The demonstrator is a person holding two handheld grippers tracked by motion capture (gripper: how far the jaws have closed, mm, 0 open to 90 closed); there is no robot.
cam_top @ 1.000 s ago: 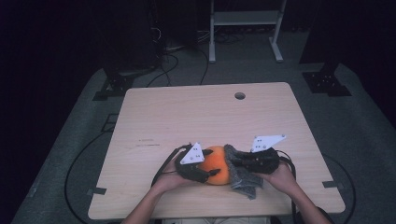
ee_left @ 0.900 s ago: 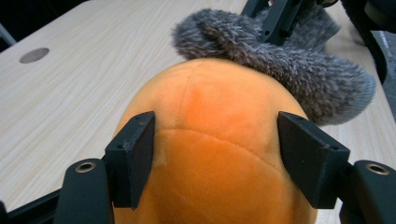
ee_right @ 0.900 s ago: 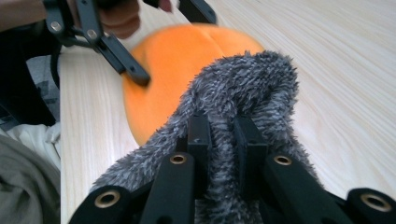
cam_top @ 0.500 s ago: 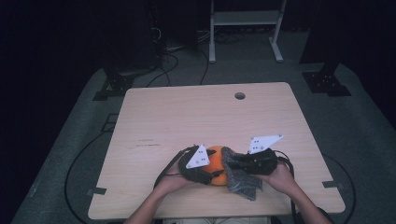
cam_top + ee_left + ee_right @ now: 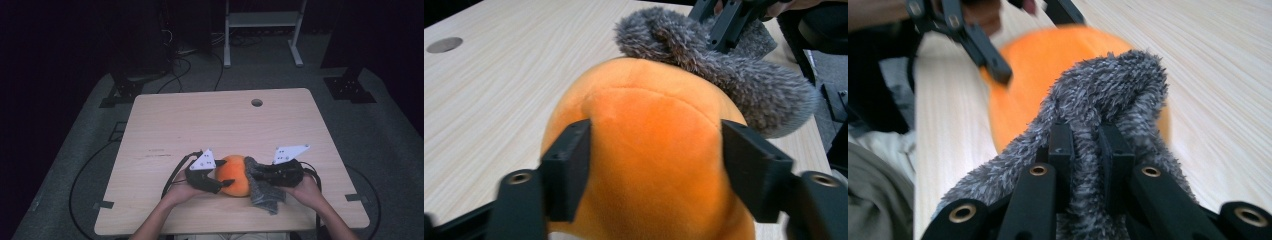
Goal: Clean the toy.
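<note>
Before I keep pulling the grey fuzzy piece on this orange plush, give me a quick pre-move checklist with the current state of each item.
1. Left tongs straddle the round orange plush toy, jaws against both its sides: ok.
2. Right tongs pinch the grey fuzzy fabric piece, jaws nearly closed on it: ok.
3. Grey piece lies against the toy's side: ok; whether it is sewn on: cannot tell.
4. Toy rests on the light wooden table: ok.
5. Bare table beyond the toy to move over: ok.
6. Trailing cables free of the tongs' path: cannot tell.
</note>
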